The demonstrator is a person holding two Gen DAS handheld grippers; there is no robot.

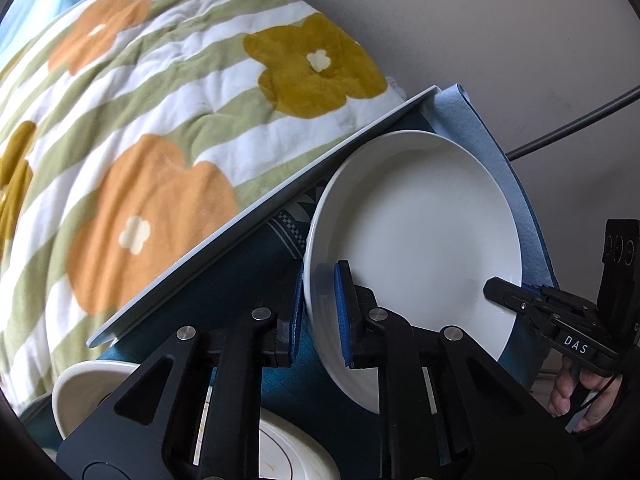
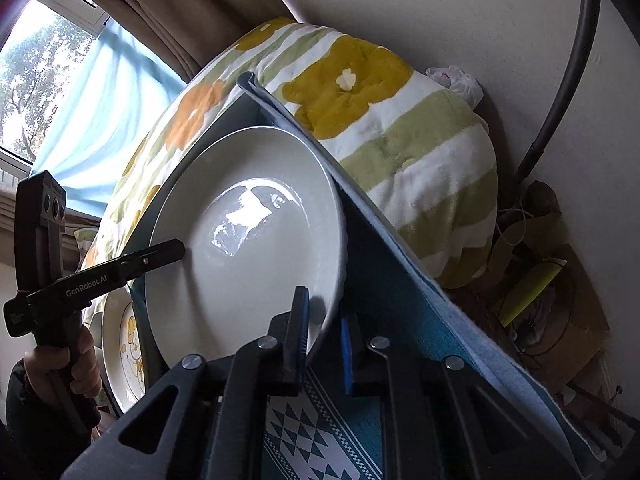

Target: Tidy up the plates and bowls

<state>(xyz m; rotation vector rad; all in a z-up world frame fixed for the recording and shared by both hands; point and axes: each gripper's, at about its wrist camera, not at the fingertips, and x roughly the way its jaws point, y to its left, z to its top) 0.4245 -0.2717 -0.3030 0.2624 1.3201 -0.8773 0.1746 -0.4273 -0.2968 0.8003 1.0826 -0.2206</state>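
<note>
A large white plate (image 1: 420, 232) is held between both grippers over the teal patterned table mat (image 1: 256, 276). My left gripper (image 1: 320, 316) is shut on the plate's near rim, blue pads on either side. My right gripper (image 2: 326, 336) is shut on the opposite rim of the same plate (image 2: 248, 248); it shows in the left wrist view (image 1: 516, 300) at the plate's right edge. The left gripper shows in the right wrist view (image 2: 160, 254) at the plate's left edge. A second plate with a yellow print (image 2: 124, 344) lies below, left. A white bowl (image 1: 88, 392) and a ringed plate (image 1: 288, 448) sit under the left gripper.
A flower-patterned blanket (image 1: 140, 128) lies beside the table's white edge (image 1: 248, 216). A blue cloth (image 1: 516, 184) covers the table's far side. A wall with a dark cable (image 2: 568, 80) stands behind, and clutter (image 2: 552, 300) lies on the floor at the right. A window with curtains (image 2: 92, 92) is at the left.
</note>
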